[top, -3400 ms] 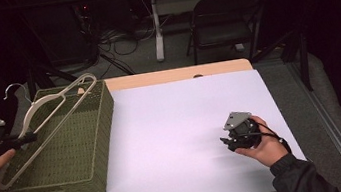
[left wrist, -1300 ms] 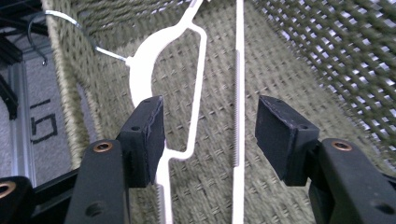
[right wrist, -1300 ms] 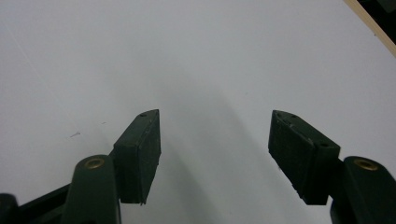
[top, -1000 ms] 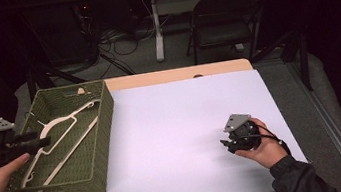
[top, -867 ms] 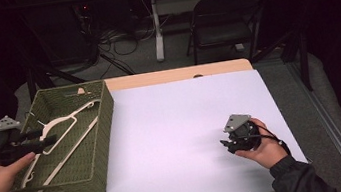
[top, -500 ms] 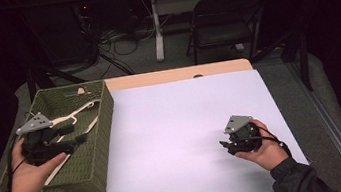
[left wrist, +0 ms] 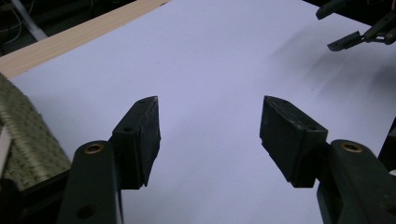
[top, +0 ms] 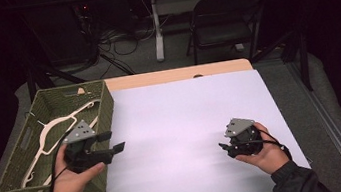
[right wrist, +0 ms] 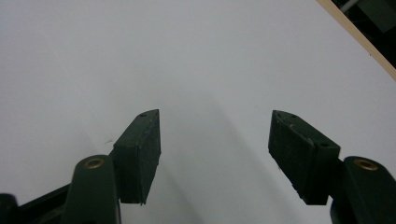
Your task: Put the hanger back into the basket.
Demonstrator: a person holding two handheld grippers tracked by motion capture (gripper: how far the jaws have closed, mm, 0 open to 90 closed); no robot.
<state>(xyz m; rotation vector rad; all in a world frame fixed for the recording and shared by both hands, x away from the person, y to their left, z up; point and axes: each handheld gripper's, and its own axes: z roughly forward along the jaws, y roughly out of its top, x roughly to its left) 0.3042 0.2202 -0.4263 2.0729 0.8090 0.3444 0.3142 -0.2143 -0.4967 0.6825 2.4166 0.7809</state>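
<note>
The hanger (top: 57, 129) lies inside the green woven basket (top: 98, 98), slanted along its floor with the hook toward the basket's far end; a second pale hanger seems to lie under it, though you cannot separate them cleanly from the high view.

Your left gripper (top: 109, 142) hangs just past the basket's right wall, over the white sheet (top: 185, 109), jaws spread wide and holding nothing. Your right gripper (top: 226, 149) rests well away from the basket, near the sheet's right side, jaws likewise wide and empty.

The risk is at that right wall. If you swing the left hand (top: 72, 183) back toward the basket low, your wrist or the trailing cable could catch the rim and drag or tip the basket, which sits close to the table's left edge. Reaching for a hanger at its thin bar could also let the two hangers tangle and lift together.

Room is generous to the right of the basket: the sheet is bare right across to your other hand. Left of and behind the basket there is almost no table.
</note>
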